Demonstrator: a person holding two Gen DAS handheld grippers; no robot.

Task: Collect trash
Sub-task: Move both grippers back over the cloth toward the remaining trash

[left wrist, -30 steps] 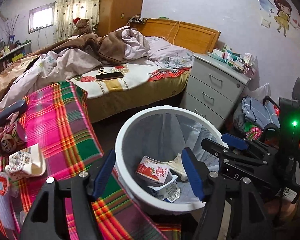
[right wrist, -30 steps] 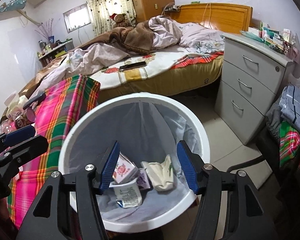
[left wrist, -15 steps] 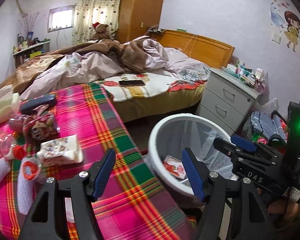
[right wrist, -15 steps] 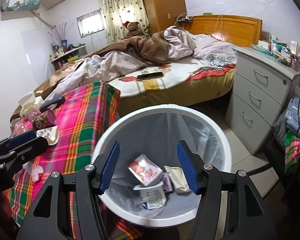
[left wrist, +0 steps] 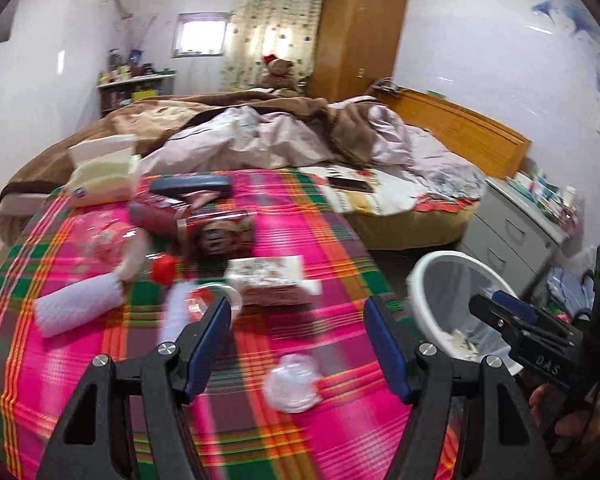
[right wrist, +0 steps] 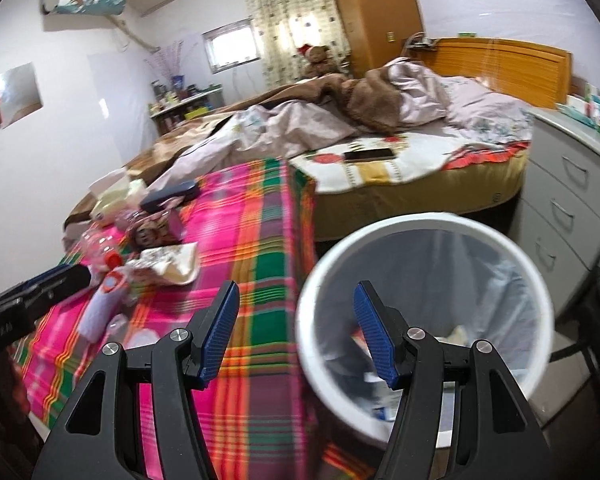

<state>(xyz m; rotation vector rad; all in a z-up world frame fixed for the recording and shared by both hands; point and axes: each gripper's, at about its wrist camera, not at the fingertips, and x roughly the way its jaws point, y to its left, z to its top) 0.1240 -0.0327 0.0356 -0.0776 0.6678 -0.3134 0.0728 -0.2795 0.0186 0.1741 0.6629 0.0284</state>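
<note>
My left gripper (left wrist: 298, 312) is open and empty above the pink plaid table (left wrist: 307, 224). Below it lie a clear plastic lid (left wrist: 294, 384), a printed snack box (left wrist: 270, 280), a yoghurt cup (left wrist: 212, 300) and a white ribbed bottle (left wrist: 80, 308) with a red cap (left wrist: 164, 270). My right gripper (right wrist: 296, 312) is open and empty over the near-left rim of the white trash bin (right wrist: 423, 236). The bin, lined with a grey bag, holds several wrappers; it also shows in the left wrist view (left wrist: 447, 260).
At the table's far left are a tissue pack (left wrist: 100, 180), a dark case (left wrist: 192, 184) and a cartoon tin (left wrist: 224, 236). A bed (right wrist: 399, 160) with a phone (right wrist: 367, 155) lies behind. Grey drawers (right wrist: 571, 184) stand right of the bin.
Both grippers have swung left from over the bin toward the table. The left view now looks at the table's litter; the bin has slid to the right of both views.
</note>
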